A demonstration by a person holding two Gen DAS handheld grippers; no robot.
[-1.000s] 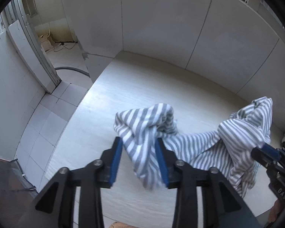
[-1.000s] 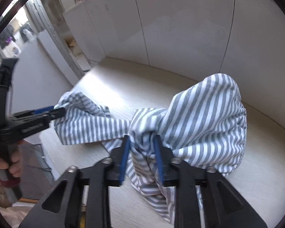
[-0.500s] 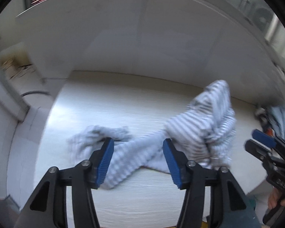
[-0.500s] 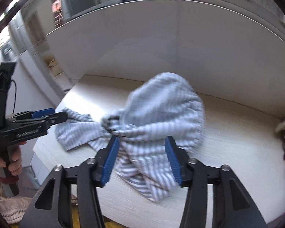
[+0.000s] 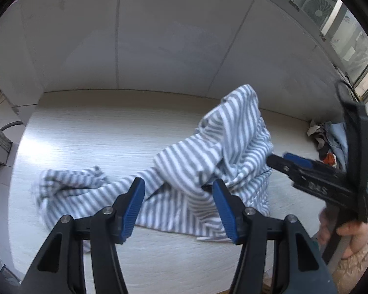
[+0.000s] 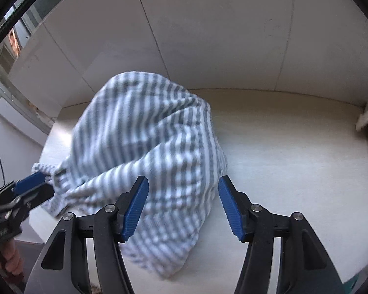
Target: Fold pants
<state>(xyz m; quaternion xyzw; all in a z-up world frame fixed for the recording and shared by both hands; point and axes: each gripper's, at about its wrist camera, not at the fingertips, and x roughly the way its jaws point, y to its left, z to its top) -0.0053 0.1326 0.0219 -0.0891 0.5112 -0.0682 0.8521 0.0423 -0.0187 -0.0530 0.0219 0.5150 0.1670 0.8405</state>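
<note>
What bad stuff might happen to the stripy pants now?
The striped pants lie in a bunched heap, not flat, so a fold begun now would probably trap wrinkles. Both the left gripper and the right gripper are open and holding nothing; the right one's jaws are opening. A hasty regrab might pinch several layers. The heap's near edge could slide off the table.

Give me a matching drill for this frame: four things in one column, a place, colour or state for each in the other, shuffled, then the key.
Things
1. striped pants
2. left gripper
3. pile of clothes
4. table

Descriptions
A. far right end of the table, mixed colours
B. pale, wood-grain top
C. grey and white, crumpled in a heap
D. blue pads apart, nothing pinched between them

Pairs: 1-C, 2-D, 3-A, 4-B
</note>
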